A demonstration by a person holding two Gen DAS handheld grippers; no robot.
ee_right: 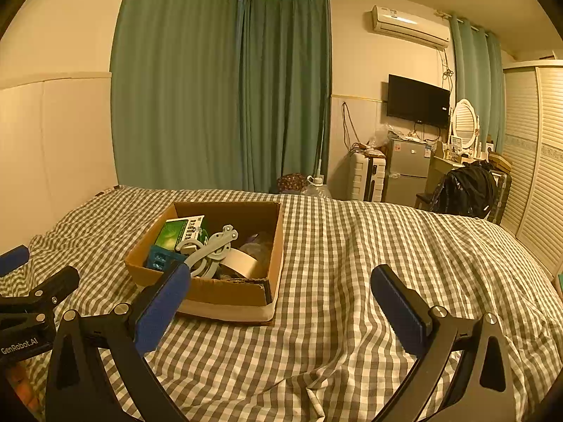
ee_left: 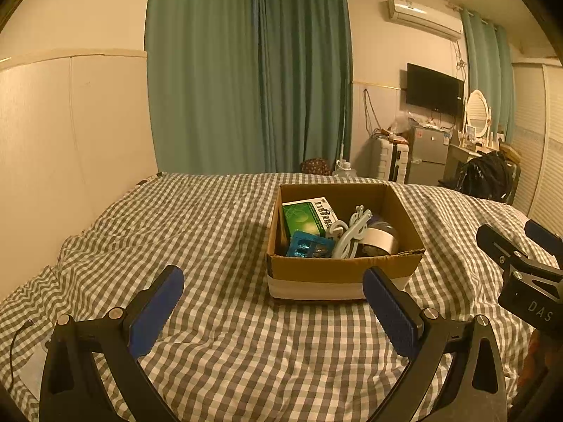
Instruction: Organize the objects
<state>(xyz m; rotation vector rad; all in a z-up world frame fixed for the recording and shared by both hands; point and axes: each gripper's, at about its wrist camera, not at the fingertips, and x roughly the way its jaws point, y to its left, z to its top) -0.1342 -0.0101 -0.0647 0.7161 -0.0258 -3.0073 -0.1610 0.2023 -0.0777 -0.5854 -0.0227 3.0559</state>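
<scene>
A cardboard box (ee_left: 343, 270) sits on the checked bedspread (ee_left: 211, 232). Inside it lie a green carton (ee_left: 308, 216), a blue blister pack (ee_left: 309, 244), a pale plastic clip (ee_left: 352, 234) and a roll of tape (ee_left: 381, 241). My left gripper (ee_left: 274, 277) is open and empty, just short of the box's near wall. In the right wrist view the box (ee_right: 225, 290) lies left of centre with the green carton (ee_right: 181, 232), the clip (ee_right: 211, 249) and the tape (ee_right: 242, 262) showing. My right gripper (ee_right: 278, 277) is open and empty over bare bedspread (ee_right: 369, 246), to the right of the box.
A white wall panel (ee_left: 70, 133) runs along the bed's left side. Green curtains (ee_left: 246, 81) hang beyond the bed. A suitcase (ee_right: 367, 177), small fridge (ee_right: 408, 170), TV (ee_right: 417, 100) and a black backpack (ee_right: 466, 190) stand at the far right. A cable (ee_left: 17, 341) lies near the left edge.
</scene>
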